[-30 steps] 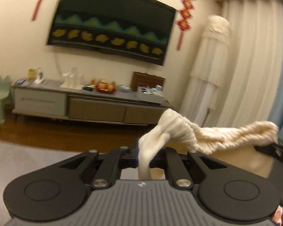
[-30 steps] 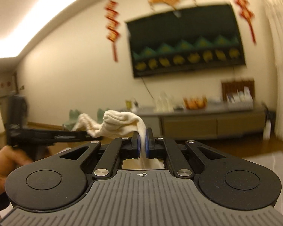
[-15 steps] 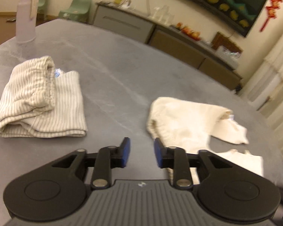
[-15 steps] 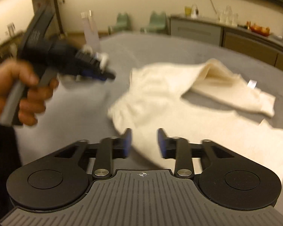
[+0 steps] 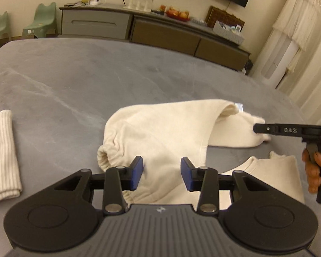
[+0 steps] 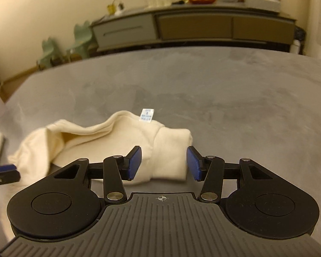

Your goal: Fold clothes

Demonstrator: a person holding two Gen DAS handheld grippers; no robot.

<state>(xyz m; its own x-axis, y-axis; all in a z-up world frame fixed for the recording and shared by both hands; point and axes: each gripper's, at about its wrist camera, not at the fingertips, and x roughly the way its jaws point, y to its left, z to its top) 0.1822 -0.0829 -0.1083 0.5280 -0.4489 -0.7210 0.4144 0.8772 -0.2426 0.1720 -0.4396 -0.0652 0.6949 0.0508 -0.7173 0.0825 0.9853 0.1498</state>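
Cream garment (image 5: 160,128) is lying crumpled across the grey bench (image 5: 75,81), long axis left-to-right; left gripper (image 5: 161,172) and right gripper (image 6: 164,163) are hovering open, jaws having just widened, gripping nothing.

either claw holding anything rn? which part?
Nothing held. Left claw and right claw are open, having just been opening; the garment lies loose on the table.
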